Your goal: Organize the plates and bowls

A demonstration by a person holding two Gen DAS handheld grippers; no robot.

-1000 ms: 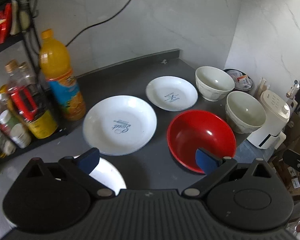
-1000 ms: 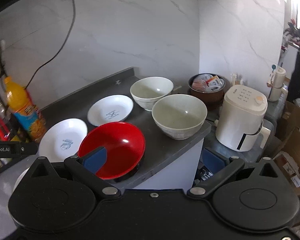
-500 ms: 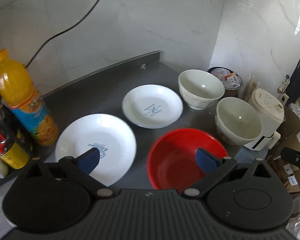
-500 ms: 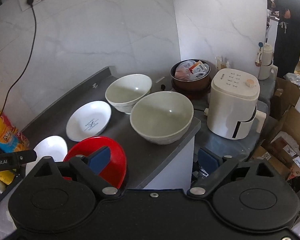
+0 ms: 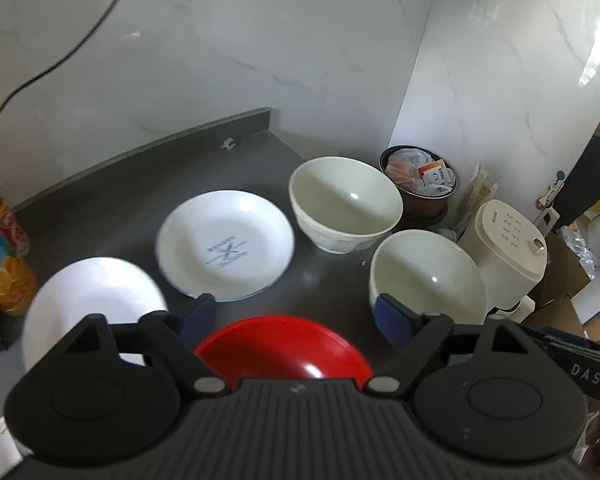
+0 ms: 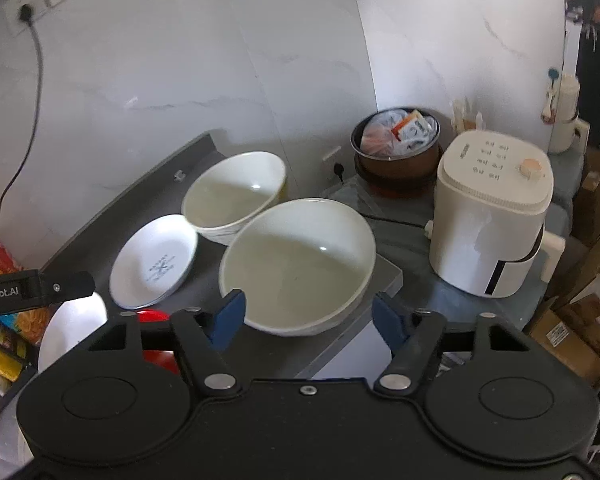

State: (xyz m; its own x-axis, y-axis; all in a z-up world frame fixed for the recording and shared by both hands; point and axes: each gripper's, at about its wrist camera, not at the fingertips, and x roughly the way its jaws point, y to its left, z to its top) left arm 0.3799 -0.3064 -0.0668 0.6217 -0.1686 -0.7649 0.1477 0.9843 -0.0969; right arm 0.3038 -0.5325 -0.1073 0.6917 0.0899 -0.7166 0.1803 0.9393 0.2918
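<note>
1. Clearly nothing is gripped yet: the left tool [image 5: 296, 316] and the right tool [image 6: 306, 318] both hang above the bench [image 5: 140, 184] with their fingers spread wide and empty.
2. On the bench sit the red bowl [image 5: 284, 348], the near cream bowl [image 6: 296, 264], the far cream bowl [image 6: 232, 196], a small printed plate [image 5: 226, 244] and a larger white plate [image 5: 92, 300].
3. I judge this the approach step; the right tool frames the near cream bowl, which sits at the bench's corner.
4. Next, that tool should lower over the bowl's rim, one finger inside, close, and lift it toward the far cream bowl for nesting.
5. The air fryer [image 6: 492, 212] stands just beside, so clearance is tight.
</note>
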